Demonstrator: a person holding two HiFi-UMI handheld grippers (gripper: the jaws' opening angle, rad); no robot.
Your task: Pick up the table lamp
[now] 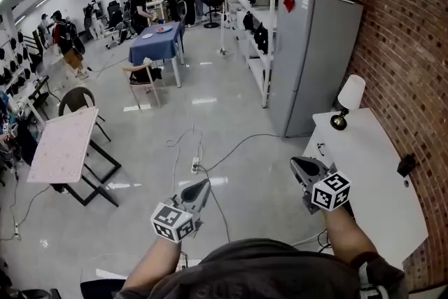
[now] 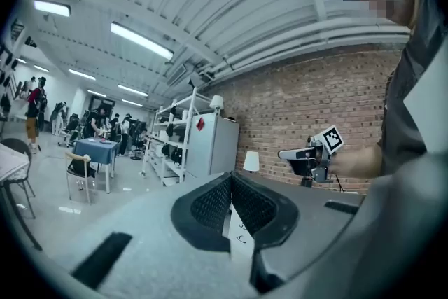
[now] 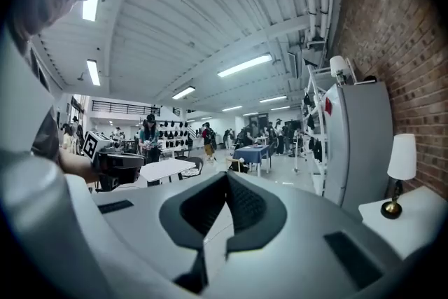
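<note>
The table lamp [image 1: 348,100], with a white shade and a dark round base, stands at the far end of a white table [image 1: 371,178] by the brick wall. It also shows small in the left gripper view as the lamp [image 2: 250,162], and at the right edge of the right gripper view as the lamp [image 3: 400,166]. My right gripper [image 1: 297,163] hovers at the table's near left edge, short of the lamp, shut and empty. My left gripper [image 1: 205,183] is over the floor to the left, also shut and empty. Both pairs of jaws meet with nothing between them.
A tall grey cabinet [image 1: 315,59] stands just beyond the white table, with open shelving [image 1: 255,17] behind it. A small black object [image 1: 404,164] lies on the table near the wall. Cables and a power strip [image 1: 195,164] cross the floor. A white pegboard table [image 1: 63,147] stands left.
</note>
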